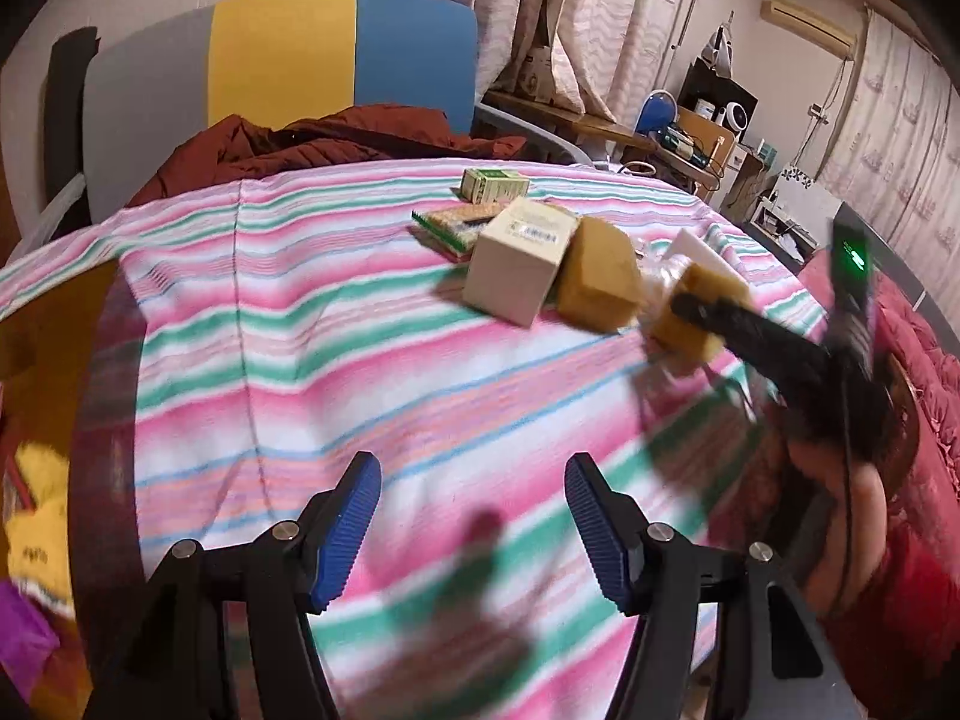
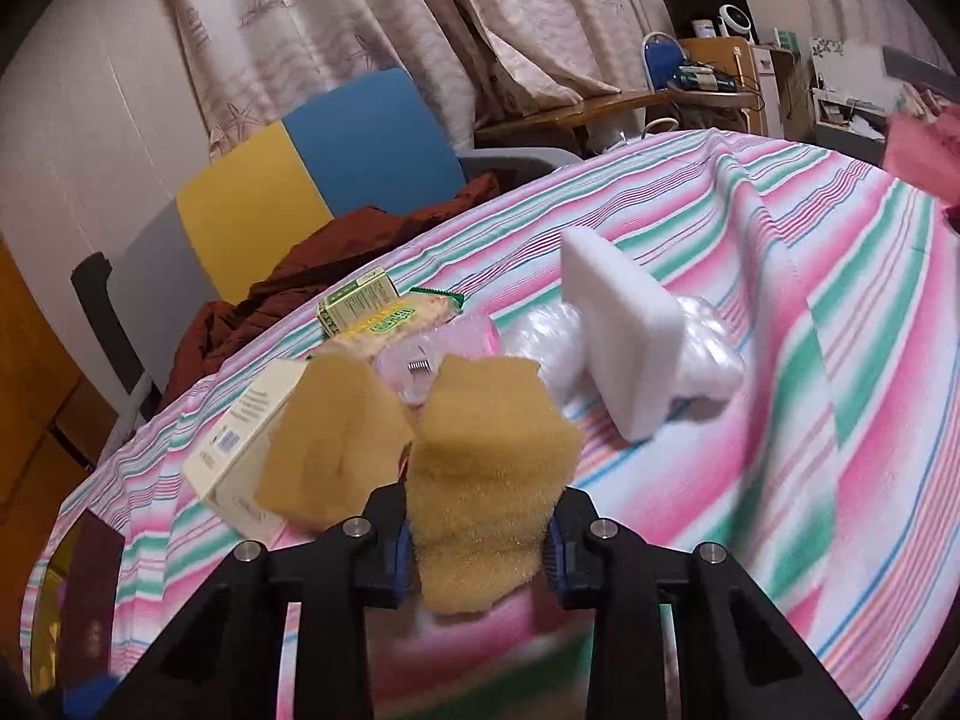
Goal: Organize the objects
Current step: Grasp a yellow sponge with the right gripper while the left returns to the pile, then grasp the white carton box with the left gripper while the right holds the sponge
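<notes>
A: Item one, our right gripper (image 2: pixel 480 546). We log it closed on a tan sponge (image 2: pixel 489 480), pads pressed into its lower sides and the foam pinched in at that point. The sponge stands upright between the fingers, above the striped cloth (image 2: pixel 840 420); whether its base rests on the cloth, we cannot tell.

B: Item two, our left gripper (image 1: pixel 474 531). Jaws stand well apart, nothing between them, over a bare stretch of cloth, well apart from the pile. We judge it is kept clear so the right one can work.

A: Item three, second tan sponge (image 2: pixel 336 438), leaning against the cream box (image 2: pixel 240 450) just to the left of the held one. We think the low grip was chosen to separate the pair without dragging the neighbour.

B: Item four, white foam block (image 2: pixel 624 342), tilted, resting against a crumpled clear plastic bag (image 2: pixel 702 348) to the right.

A: Item five, behind the sponges: a green-printed carton (image 2: pixel 357 303), a flat snack packet (image 2: pixel 408 318), a pink wrapped item (image 2: pixel 450 342), all crowded together.

B: Status: sorting barely begun; most objects lie in one heap. Soft foam will give, so we expect a light hold to suffice.
</notes>
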The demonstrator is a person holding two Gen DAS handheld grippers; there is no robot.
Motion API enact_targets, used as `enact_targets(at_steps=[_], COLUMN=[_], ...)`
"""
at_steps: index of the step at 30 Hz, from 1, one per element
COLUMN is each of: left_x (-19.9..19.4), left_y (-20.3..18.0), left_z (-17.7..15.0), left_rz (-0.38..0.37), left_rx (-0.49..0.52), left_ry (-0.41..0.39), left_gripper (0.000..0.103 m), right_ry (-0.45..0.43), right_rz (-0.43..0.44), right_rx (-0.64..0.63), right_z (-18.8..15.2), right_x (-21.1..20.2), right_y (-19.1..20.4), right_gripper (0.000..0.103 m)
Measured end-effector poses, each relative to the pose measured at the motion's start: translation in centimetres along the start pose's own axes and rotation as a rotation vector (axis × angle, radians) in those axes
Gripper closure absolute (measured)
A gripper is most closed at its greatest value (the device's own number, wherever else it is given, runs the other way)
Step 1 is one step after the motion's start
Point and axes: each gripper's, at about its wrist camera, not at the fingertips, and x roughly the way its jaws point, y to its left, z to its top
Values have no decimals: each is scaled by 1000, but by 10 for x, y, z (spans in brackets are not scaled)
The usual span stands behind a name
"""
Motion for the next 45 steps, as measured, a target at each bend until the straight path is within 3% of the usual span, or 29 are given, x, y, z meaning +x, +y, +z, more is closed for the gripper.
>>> enact_targets(at_steps=[7, 15, 18, 23, 29, 37, 45], left_x=[33, 80, 89, 105, 118, 120, 113], left_y=[-2, -17, -25, -37, -28, -13, -16], left_z=[44, 82, 86, 82, 84, 86, 76], left_rz=[21, 25, -1, 27, 2, -50, -18], left_rx=[-5, 118, 174, 291, 253, 176, 222], left_ry=[-30, -6, -5, 2, 37, 28, 4], left_gripper=[29, 25, 25, 25, 25, 43, 46], right_ry=[-5, 1, -2, -2, -5, -4, 0], right_rz=[20, 56, 62, 68, 70, 67, 57], right_rx=[-12, 19, 22, 27, 28, 25, 16], right_z=[-18, -20, -21, -22, -22, -22, -22], right_x=[-3, 1, 2, 4, 4, 4, 5], right_y=[-1, -7, -7, -7, -7, -8, -8], right_gripper=[70, 70, 70, 70, 70, 70, 70])
